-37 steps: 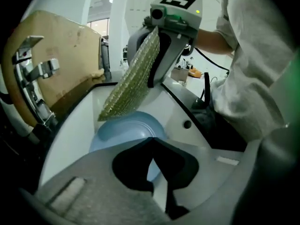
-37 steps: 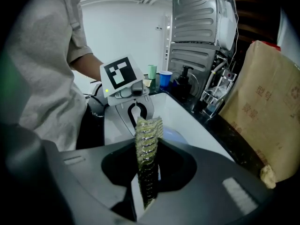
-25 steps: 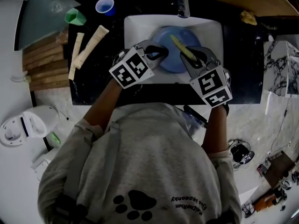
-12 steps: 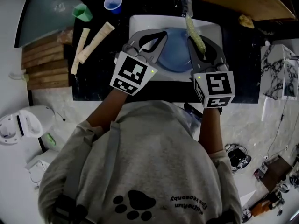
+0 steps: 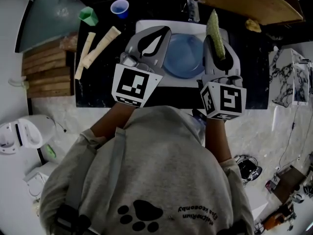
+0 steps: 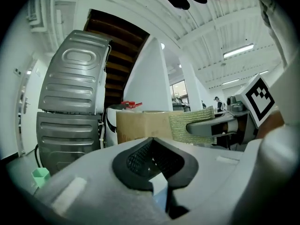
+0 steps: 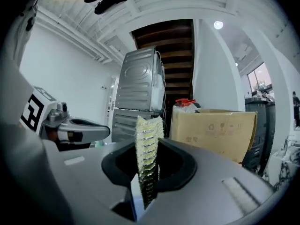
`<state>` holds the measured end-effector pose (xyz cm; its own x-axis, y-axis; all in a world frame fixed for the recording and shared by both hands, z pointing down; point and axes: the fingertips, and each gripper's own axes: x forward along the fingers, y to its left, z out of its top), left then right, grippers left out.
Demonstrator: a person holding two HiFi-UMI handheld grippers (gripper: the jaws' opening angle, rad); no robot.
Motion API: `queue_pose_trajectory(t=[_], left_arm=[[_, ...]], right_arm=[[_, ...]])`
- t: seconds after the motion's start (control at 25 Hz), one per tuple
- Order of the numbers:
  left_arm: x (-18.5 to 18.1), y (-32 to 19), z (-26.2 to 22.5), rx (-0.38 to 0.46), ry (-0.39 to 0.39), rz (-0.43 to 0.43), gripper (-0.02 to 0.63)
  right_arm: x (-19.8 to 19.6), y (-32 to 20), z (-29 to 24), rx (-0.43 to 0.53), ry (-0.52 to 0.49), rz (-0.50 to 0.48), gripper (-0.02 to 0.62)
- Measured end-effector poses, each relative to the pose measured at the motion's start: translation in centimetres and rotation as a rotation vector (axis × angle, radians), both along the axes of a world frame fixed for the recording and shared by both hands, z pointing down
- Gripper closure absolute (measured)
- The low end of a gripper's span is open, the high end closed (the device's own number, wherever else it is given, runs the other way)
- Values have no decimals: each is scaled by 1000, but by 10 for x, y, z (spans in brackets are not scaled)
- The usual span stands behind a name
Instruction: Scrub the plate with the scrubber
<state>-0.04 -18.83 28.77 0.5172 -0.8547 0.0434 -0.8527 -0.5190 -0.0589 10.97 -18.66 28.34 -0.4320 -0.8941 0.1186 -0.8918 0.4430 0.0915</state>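
Raised since a second ago: left gripper (image 5: 164, 32), jaws together and empty, and right gripper (image 5: 218, 43), clamped on the scrubber (image 5: 215, 29). Plate (image 5: 183, 58) lies in the sink (image 5: 146, 24) at 12 o'clock, untouched; I judge scrubbing interrupted.

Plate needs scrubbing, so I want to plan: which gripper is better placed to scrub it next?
Right: the right gripper has its jaws shut on the scrubber; the left gripper is shut, empty.

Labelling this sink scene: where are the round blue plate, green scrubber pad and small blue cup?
round blue plate (image 5: 186, 58): head view, bare centre.
green scrubber pad (image 5: 215, 33): head view, mid-length.
small blue cup (image 5: 120, 7): head view, inside opening.
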Motion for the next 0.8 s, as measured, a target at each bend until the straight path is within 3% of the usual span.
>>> queue_pose_trajectory(t=[0.28, 0.52, 0.8], left_arm=[[-4, 13, -33, 121, -3, -70, 600], [1, 21, -30, 142, -49, -73, 600], [7, 26, -21, 123, -42, -94, 600]], right_arm=[[4, 9, -20, 116, -57, 63, 529], [-2, 20, -22, 170, -30, 62, 531], [-12, 31, -14, 167, -26, 1, 531]])
